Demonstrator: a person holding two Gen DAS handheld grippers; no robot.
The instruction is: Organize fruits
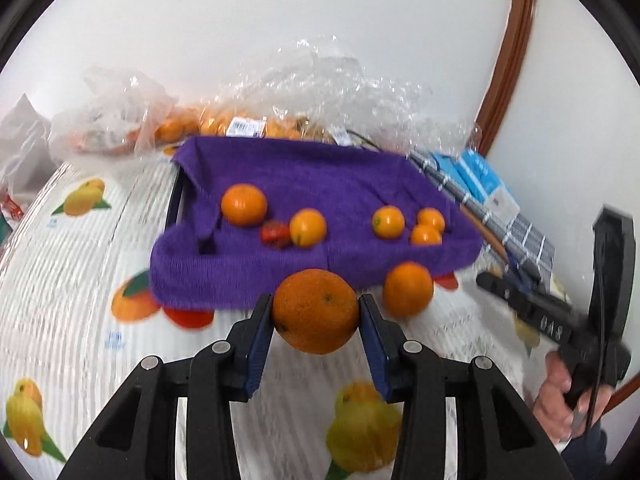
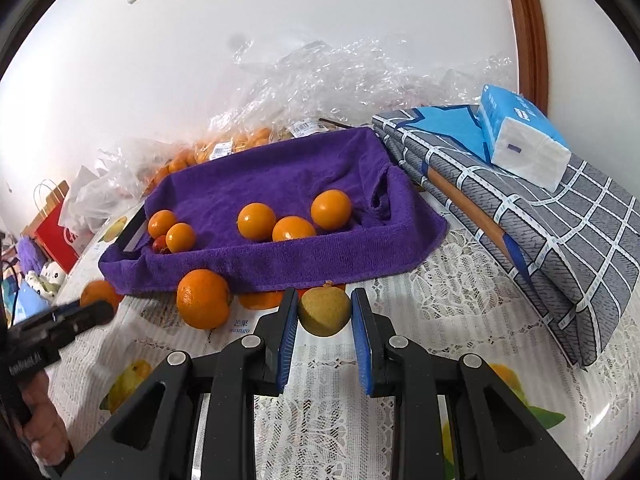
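Observation:
My left gripper [image 1: 316,309] is shut on a big orange [image 1: 316,320], held just above the table in front of the tray. My right gripper [image 2: 325,309] is shut on a small yellow-green fruit [image 2: 324,314] near the tray's front edge. The tray, lined with a purple towel [image 1: 320,176] [image 2: 280,168], holds several small oranges [image 1: 244,205] [image 2: 256,221] and a small red fruit [image 1: 276,234] [image 2: 159,243]. One loose orange [image 1: 408,288] [image 2: 203,298] lies on the table against the towel's front edge.
Clear plastic bags [image 1: 248,120] with more oranges are piled behind the tray by the wall. A folded checked cloth [image 2: 540,220] with a blue tissue pack [image 2: 520,136] lies right of the tray. A red paper bag [image 2: 56,224] stands far left. The tablecloth [image 2: 440,312] has fruit prints.

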